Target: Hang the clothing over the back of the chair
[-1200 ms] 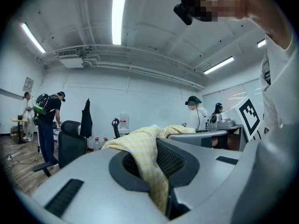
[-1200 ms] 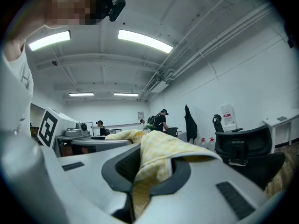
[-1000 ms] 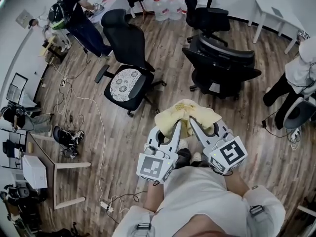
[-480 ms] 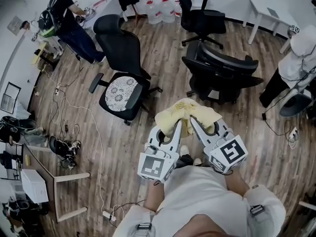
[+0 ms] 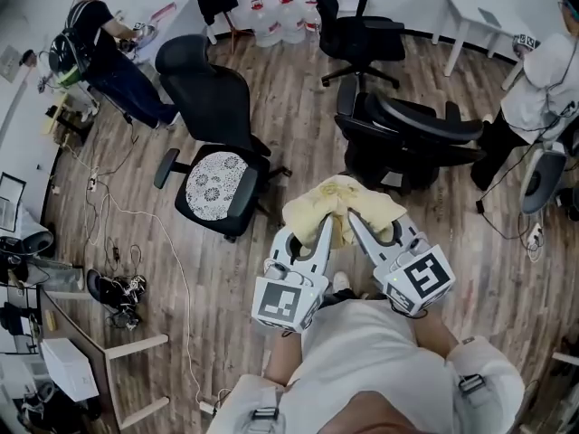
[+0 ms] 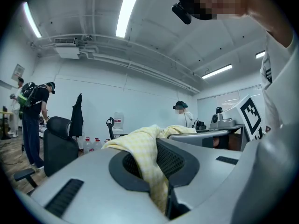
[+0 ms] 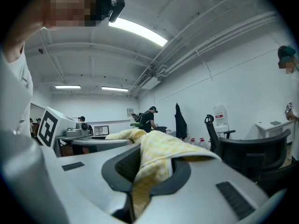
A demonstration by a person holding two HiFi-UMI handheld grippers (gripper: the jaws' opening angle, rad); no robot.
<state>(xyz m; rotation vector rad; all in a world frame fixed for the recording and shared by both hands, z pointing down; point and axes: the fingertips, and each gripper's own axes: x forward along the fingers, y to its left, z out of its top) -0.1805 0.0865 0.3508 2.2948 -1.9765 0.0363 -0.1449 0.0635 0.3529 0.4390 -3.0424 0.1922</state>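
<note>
**Cloth gripped in both grippers, no chair back reached yet**

Near: the left gripper (image 5: 324, 229) and right gripper (image 5: 353, 222) are held level in front of the person, tips close together. The left gripper's fingers (image 6: 84, 181) are clenched on a fold of the yellow cloth (image 5: 342, 204). The right gripper view shows the same: fingers pinched on fabric that bulges up over them. The cloth hangs bunched in the air above the wood floor (image 5: 226, 278), touching no chair.

Further out: a black chair (image 5: 416, 129) stands just ahead to the right, its back tilted low. A chair with lace cushion (image 5: 208, 98) stands ahead to the left, its back upright. Can't tell which is the target; the upright back looks the easier drape.

Doing it well:
- Keep both pinches tight.
- Spread the grippers so the cloth opens out.
- Lift it clear of the top of the back, then lower it so fabric falls on both sides.
- Let go only once it is balanced. Bunched like this it would likely slide off.

Far: people (image 5: 104, 52) by the walls, not in the way.
</note>
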